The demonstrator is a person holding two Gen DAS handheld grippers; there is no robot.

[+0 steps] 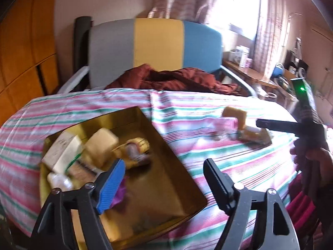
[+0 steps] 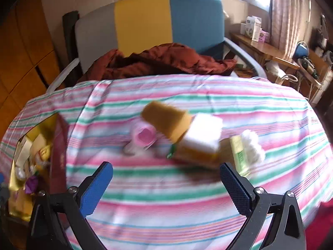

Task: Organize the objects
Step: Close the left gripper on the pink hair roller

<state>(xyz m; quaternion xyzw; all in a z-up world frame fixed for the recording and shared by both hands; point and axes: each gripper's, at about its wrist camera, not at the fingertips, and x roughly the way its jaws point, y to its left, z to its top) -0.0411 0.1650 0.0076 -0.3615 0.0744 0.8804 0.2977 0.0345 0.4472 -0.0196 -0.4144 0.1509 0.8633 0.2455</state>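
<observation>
Left wrist: left hand-held gripper (image 1: 164,170) agape over gold box (image 1: 166,189).

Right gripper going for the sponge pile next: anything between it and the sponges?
Nothing visible does. The right gripper is open over bare striped cloth, with the sponges straight ahead. The pink container sits just left of them.

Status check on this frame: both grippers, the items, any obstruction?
Left gripper open, empty, over gold box. Right gripper open, empty, facing sponges and pink container loose on striped cloth. Nothing blocking.
</observation>
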